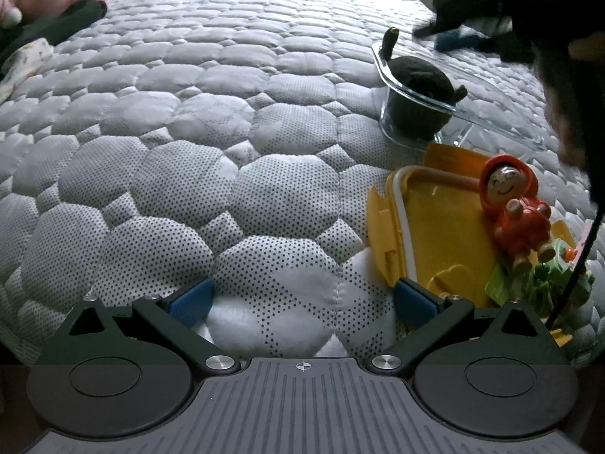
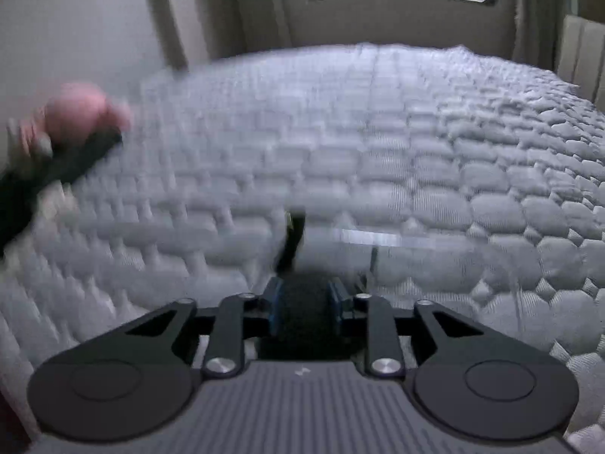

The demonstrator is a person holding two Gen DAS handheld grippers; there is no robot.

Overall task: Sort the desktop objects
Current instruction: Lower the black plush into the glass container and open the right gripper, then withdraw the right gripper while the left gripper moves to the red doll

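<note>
Your left gripper (image 1: 302,302) waits over the bed (image 1: 189,113), fingers wide with nothing in them, so keep it there. The dark plush toy (image 1: 418,87) sits in the glass dish (image 1: 491,102). Your right gripper (image 2: 304,308) has narrow fingers around something dark; I can't tell what. Move slowly, it's blurry

No text, label, brand or number can be read in either view; the only sign is a small white crosshair mark on the ribbed grey body of the left tool (image 1: 302,302).
</note>
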